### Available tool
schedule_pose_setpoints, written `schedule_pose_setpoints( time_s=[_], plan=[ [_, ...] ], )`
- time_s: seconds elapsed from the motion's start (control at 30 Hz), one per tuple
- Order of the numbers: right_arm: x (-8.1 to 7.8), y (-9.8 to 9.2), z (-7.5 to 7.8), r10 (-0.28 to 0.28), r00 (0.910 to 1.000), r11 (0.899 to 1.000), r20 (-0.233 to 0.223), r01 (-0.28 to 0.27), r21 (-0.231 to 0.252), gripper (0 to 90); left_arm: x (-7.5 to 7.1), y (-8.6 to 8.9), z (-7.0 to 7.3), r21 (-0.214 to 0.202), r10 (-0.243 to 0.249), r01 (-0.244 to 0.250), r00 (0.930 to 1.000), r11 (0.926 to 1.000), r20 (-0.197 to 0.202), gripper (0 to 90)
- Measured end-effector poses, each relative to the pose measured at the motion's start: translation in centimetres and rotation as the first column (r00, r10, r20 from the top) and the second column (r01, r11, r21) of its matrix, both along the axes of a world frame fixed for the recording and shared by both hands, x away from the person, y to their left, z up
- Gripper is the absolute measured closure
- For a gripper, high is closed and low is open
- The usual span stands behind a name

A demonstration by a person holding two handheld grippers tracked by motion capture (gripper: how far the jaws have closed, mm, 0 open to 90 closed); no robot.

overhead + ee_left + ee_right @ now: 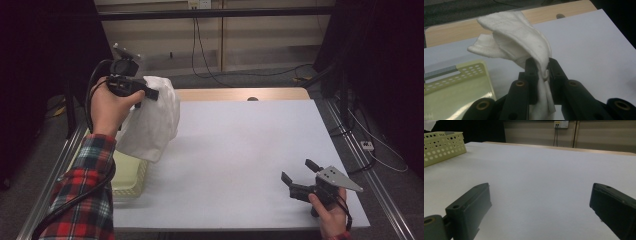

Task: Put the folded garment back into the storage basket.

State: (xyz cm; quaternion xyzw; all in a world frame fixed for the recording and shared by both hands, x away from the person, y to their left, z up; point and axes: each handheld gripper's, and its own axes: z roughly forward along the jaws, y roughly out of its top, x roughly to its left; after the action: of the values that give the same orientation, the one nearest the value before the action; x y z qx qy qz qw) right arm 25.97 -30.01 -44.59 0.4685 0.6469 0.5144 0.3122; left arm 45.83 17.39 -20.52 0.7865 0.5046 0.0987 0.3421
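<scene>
A white cloth [152, 117] hangs in the air over the table's left side, above a pale yellow basket [131, 175]. My left gripper [146, 95] is shut on the cloth's upper edge and held high. In the left gripper view the two black jaws pinch a fold of the white cloth [519, 37], and the rest of it bunches up beyond the left gripper [541, 67]. My right gripper [299, 171] rests low near the table's front right corner. Its jaws stand wide open over the bare white table [541, 177] with nothing between them, the right gripper [541, 207] pointing across the table.
The perforated yellow basket [441, 146] sits at the table's left edge, partly under the hanging cloth. A wooden strip [240, 94] runs along the far edge of the white table top [240, 150]. Cables trail on the floor beyond and to the right.
</scene>
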Motion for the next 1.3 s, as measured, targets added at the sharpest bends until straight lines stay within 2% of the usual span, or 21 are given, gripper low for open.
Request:
schedule_pose_setpoints(
  time_s=[0.23,0.5,1.03,1.3],
  plan=[
    [0.0,0.0,0.0,0.002,1.0,1.0,-0.001,-0.002,0.002,3.6,-0.1,1.1,0.0,-0.011,0.012,-0.012,0.9999,0.9999,-0.008,80.7],
    [0.0,0.0,0.0,0.001,1.0,1.0,-0.002,-0.001,0.001,3.7,-0.2,2.3,0.1,0.002,0.019,-0.019,0.9998,0.9998,-0.011,80.7],
    [0.0,0.0,0.0,-0.001,1.0,1.0,-0.002,0.001,0.002,3.6,-0.7,4.9,0.2,-0.005,0.07,-0.07,0.9975,0.9976,-0.01,80.7],
    [0.0,0.0,0.0,0.0,1.0,1.0,-0.001,0.0,0.001,3.7,-1.0,6.3,0.0,0.008,0.092,-0.092,0.9956,0.9957,-0.015,80.8]
  ],
)
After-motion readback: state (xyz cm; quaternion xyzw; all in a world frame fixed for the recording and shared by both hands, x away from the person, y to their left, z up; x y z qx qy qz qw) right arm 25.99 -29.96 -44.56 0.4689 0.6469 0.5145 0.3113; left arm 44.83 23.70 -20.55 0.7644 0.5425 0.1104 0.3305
